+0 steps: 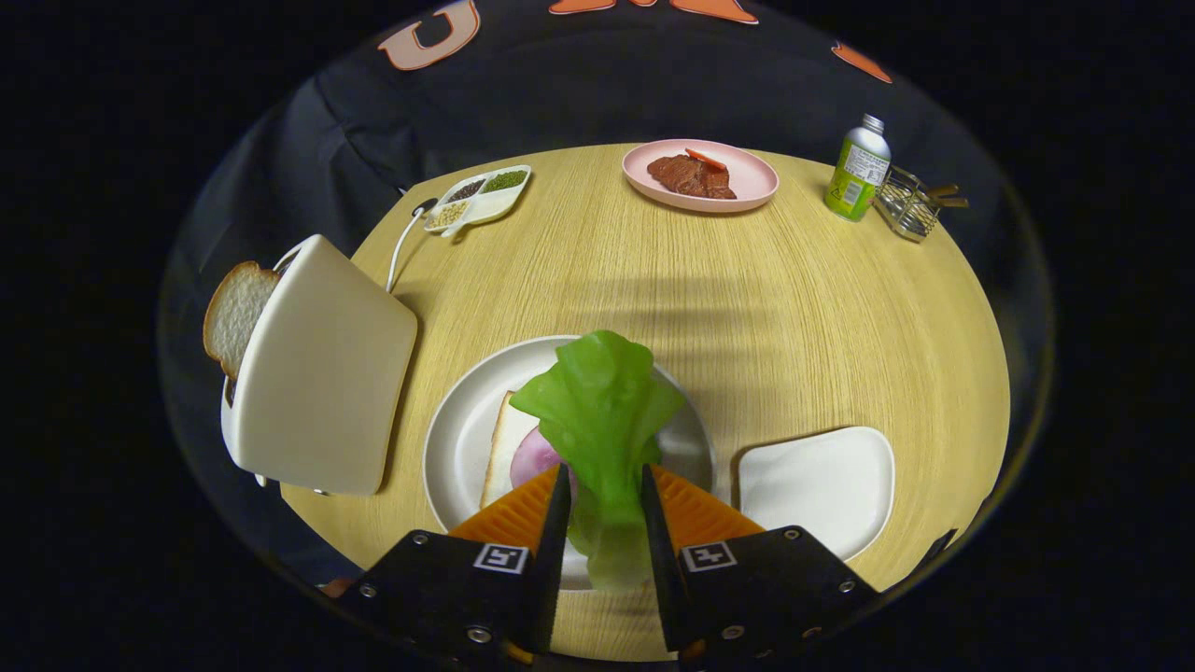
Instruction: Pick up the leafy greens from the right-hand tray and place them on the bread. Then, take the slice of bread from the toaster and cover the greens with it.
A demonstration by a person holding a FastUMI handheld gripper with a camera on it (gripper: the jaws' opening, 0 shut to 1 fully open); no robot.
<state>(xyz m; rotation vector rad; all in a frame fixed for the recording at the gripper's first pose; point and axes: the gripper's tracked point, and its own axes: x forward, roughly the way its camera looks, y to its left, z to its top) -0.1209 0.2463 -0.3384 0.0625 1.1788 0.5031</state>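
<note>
Green leaves [602, 411] are pinched between the two fingers of my gripper [605, 490], which squeeze the stalk from both sides. Just under the leaves sits a round white plate [457, 448] with a slice of bread [502, 448] and something pink [534, 457] on it. Beside the plate, on the right, is a white tray [822, 485]. On the left stands a pale toaster [317, 373] with another bread slice [233, 313] sticking out. Far across the wooden table [747, 299] is a pink plate of meat [700, 175].

Lighting: you have bright, even overhead light, sharp focus.
Your table [822, 308] shows soft banded shadows mid-surface; the fisheye bends its far rim; the surroundings fall dark.
</note>
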